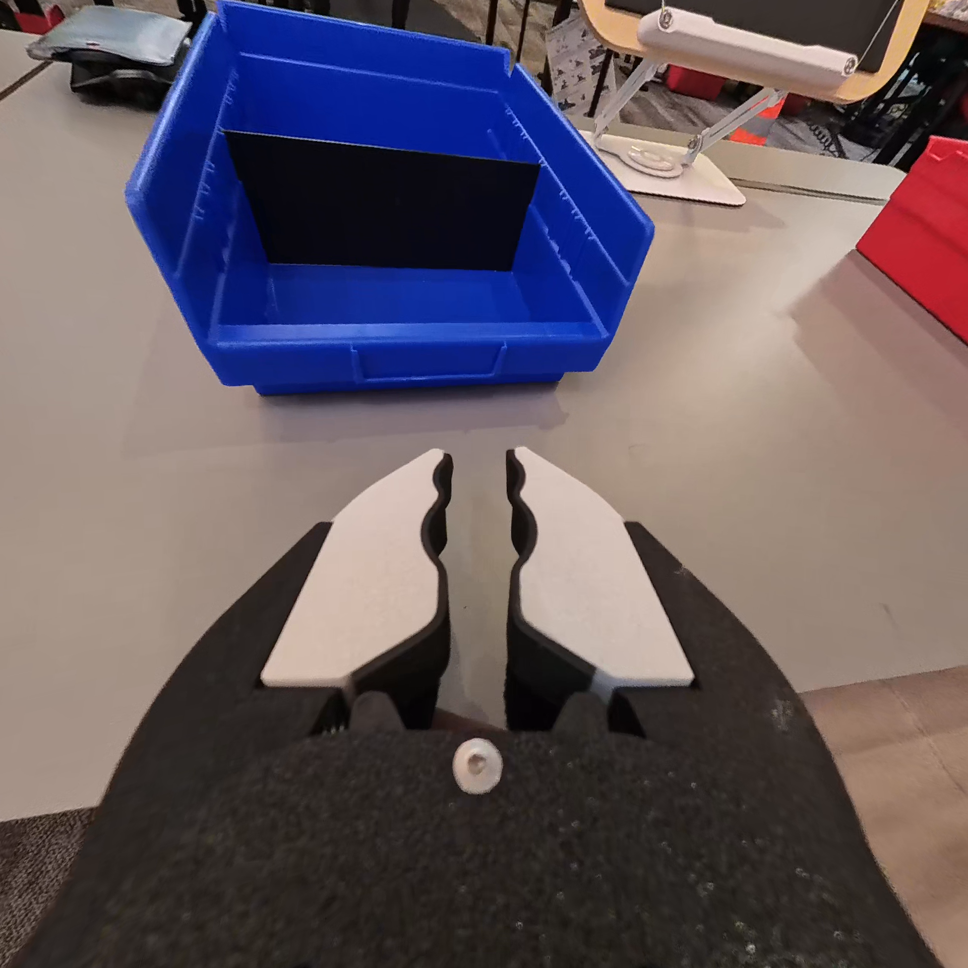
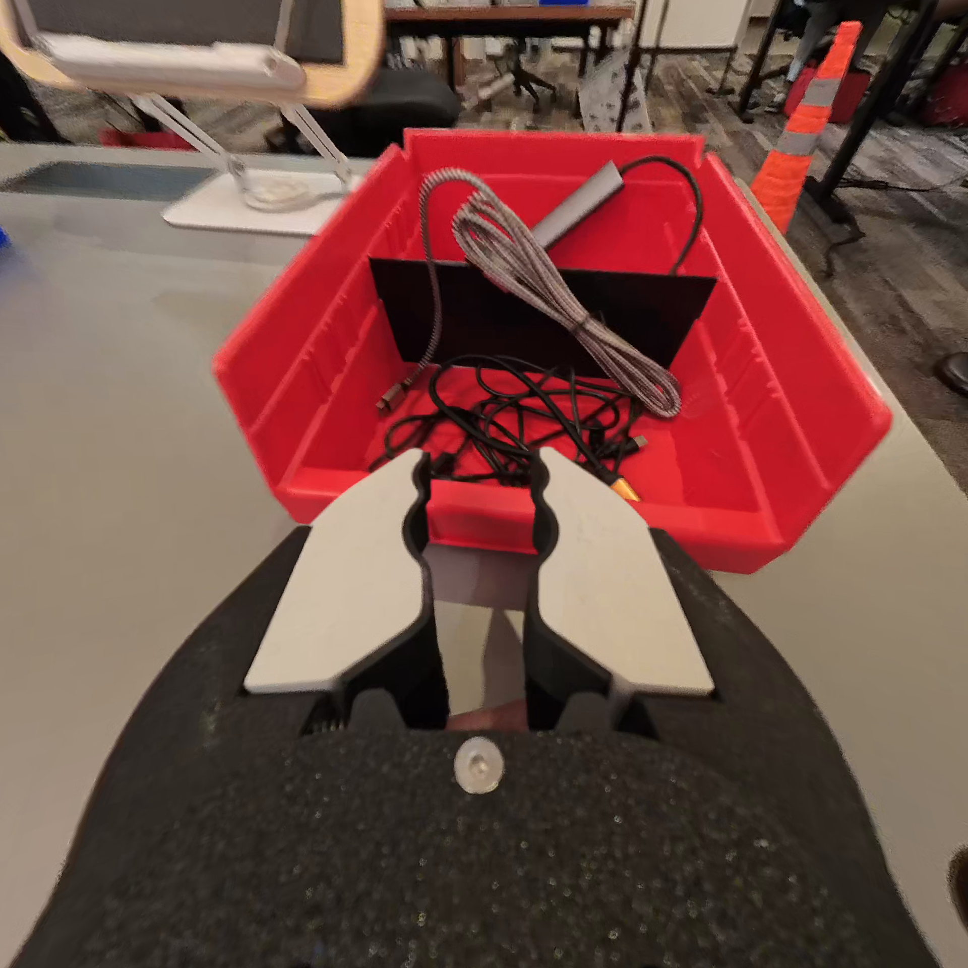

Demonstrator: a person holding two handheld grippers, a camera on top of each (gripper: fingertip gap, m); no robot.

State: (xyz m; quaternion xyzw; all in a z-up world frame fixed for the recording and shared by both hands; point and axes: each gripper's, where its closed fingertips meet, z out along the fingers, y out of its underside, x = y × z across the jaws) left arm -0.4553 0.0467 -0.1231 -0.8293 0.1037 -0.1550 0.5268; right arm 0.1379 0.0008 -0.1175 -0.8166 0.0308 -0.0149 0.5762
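A blue bin (image 1: 293, 351) with a black divider (image 1: 382, 204) stands on the grey table; both visible compartments look bare. My left gripper (image 1: 479, 461) is open and holds nothing, hovering above the table just in front of the blue bin. A red bin (image 2: 785, 435) with a black divider (image 2: 487, 319) holds a bundled grey braided cable (image 2: 565, 309) draped over the divider, tangled black cables (image 2: 518, 414) in the near compartment and a grey bar-shaped device (image 2: 581, 201) at the back. My right gripper (image 2: 482, 461) is open and empty, its tips over the red bin's front rim.
A white folding stand with a wooden-framed panel (image 1: 675, 167) stands behind the bins; it also shows in the right wrist view (image 2: 262, 204). The red bin's edge (image 1: 927, 241) is at the right of the left wrist view. An orange cone (image 2: 801, 125) stands on the floor beyond the table. The left gripper's tips are roughly 60 cm from the right gripper's.
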